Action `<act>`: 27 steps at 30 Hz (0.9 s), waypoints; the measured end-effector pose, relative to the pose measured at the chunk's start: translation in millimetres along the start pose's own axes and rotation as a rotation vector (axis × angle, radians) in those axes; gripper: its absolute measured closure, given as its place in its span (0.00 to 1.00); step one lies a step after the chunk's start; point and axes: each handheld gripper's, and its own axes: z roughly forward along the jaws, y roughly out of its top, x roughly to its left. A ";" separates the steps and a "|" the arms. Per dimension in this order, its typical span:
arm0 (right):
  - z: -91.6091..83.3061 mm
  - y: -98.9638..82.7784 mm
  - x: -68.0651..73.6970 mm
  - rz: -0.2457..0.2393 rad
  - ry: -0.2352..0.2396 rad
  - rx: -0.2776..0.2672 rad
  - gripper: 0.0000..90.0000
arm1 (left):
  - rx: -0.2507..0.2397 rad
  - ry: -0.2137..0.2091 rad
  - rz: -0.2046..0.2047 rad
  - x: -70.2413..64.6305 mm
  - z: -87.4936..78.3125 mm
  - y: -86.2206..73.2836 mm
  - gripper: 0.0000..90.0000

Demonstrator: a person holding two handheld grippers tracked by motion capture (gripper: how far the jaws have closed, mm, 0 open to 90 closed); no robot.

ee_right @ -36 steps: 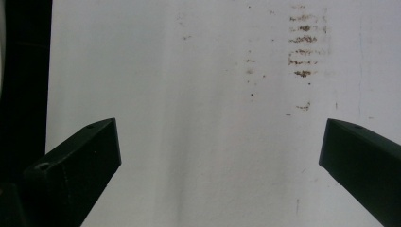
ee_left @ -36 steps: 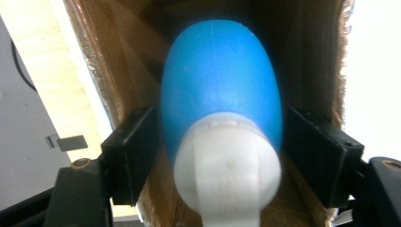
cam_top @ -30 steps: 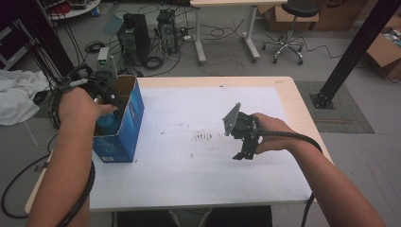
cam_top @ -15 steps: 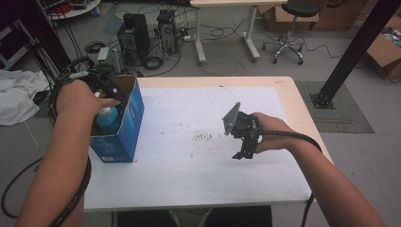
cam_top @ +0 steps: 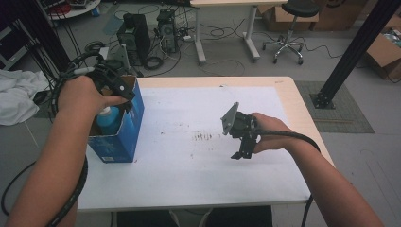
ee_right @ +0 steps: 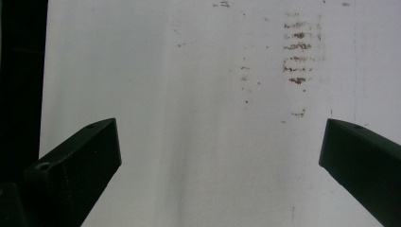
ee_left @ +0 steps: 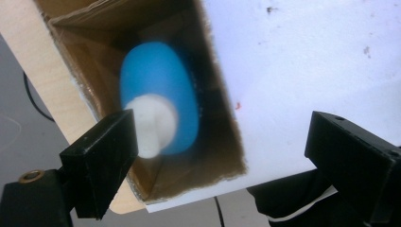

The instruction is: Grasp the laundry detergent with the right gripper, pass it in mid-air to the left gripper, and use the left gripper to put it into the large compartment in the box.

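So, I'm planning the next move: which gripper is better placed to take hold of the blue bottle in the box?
The left gripper. Its jaws, just opened, hang empty right above the blue bottle standing in the blue box. The right gripper hovers open above bare table, well away.

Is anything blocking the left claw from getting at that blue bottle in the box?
Nothing visible does. The blue bottle stands upright in the open-topped blue box, white cap up, and the left claw hangs right above the opening with its jaws apart, having just been opening, nothing between them. Only the box walls surround the bottle.
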 end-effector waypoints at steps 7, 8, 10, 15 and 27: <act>0.1 1.4 0.0 0.000 0.002 0.004 0.00 | -0.005 0.007 0.036 -8.9 -5.1 0.7 0.09; -0.1 1.3 0.1 0.000 0.001 0.004 0.00 | -0.004 0.004 0.041 -10.3 -5.5 1.0 0.08; -0.8 0.9 0.2 0.001 0.004 0.002 0.00 | 0.002 0.005 0.058 -13.8 -5.7 2.0 0.06; -1.9 0.1 0.7 0.003 0.005 -0.001 0.00 | -0.001 0.007 0.085 -21.7 -7.1 4.3 0.05; -7.2 -3.5 1.2 0.012 0.004 0.001 0.00 | -0.021 -0.013 0.256 -50.5 -8.1 9.9 0.00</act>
